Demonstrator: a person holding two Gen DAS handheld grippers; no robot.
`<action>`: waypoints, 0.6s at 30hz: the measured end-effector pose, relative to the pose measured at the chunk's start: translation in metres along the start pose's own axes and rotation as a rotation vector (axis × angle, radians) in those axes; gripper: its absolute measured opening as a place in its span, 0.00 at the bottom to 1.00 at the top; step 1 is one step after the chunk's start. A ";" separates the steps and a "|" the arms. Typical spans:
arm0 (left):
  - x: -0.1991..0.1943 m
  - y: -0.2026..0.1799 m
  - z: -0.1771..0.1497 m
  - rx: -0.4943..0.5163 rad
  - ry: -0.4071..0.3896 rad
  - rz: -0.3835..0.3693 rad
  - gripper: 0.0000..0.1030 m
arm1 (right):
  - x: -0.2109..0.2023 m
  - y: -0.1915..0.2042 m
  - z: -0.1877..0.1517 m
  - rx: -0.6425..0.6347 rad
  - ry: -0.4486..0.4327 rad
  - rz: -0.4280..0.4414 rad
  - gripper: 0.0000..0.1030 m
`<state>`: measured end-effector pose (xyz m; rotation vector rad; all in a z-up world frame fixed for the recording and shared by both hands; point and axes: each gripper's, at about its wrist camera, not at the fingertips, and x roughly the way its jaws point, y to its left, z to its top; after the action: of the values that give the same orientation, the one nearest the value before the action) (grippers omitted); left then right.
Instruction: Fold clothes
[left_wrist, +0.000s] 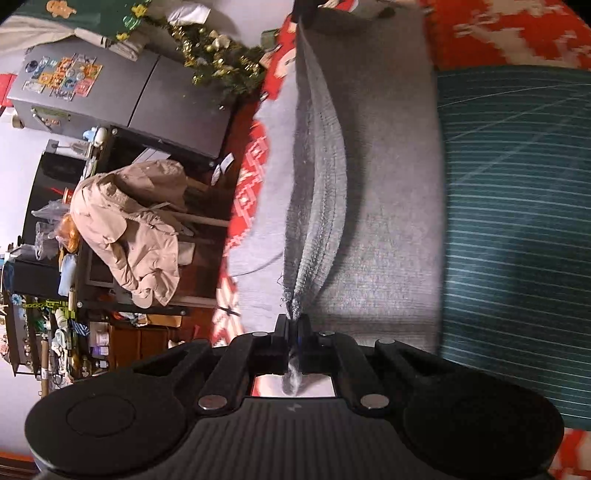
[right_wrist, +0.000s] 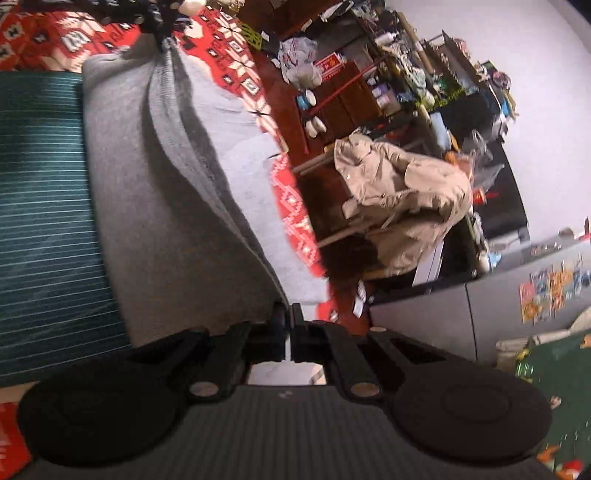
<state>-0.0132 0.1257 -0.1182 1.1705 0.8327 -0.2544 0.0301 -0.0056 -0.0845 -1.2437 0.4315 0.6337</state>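
A grey knit garment (left_wrist: 384, 192) lies stretched over a red patterned cloth, with its ribbed hem (left_wrist: 317, 206) lifted into a ridge. My left gripper (left_wrist: 293, 320) is shut on one corner of that hem, grey fabric bunched between its fingers. In the right wrist view the same grey garment (right_wrist: 155, 206) runs away from my right gripper (right_wrist: 288, 314), which is shut on the opposite hem corner. The left gripper (right_wrist: 162, 27) shows at the far end, pinching the hem there. A teal striped garment (left_wrist: 517, 221) lies beside the grey one.
The red patterned cloth (right_wrist: 291, 206) covers the work surface. Past its edge stand a chair draped with a beige jacket (right_wrist: 399, 206), a grey cabinet with stickers (left_wrist: 122, 96), cluttered shelves (right_wrist: 424, 74) and a small decorated tree (left_wrist: 218, 62).
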 end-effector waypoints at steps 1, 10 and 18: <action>0.010 0.006 0.001 -0.005 0.004 0.007 0.04 | 0.009 -0.005 0.000 -0.002 -0.003 -0.001 0.01; 0.090 0.026 0.004 -0.038 0.122 0.136 0.32 | 0.105 -0.014 -0.008 0.023 0.098 0.011 0.10; 0.076 0.058 -0.029 -0.338 0.202 -0.042 0.39 | 0.117 -0.039 -0.011 0.278 0.179 0.059 0.37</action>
<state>0.0592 0.1920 -0.1336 0.8706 1.0338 -0.0266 0.1440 0.0003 -0.1321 -1.0277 0.6841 0.4946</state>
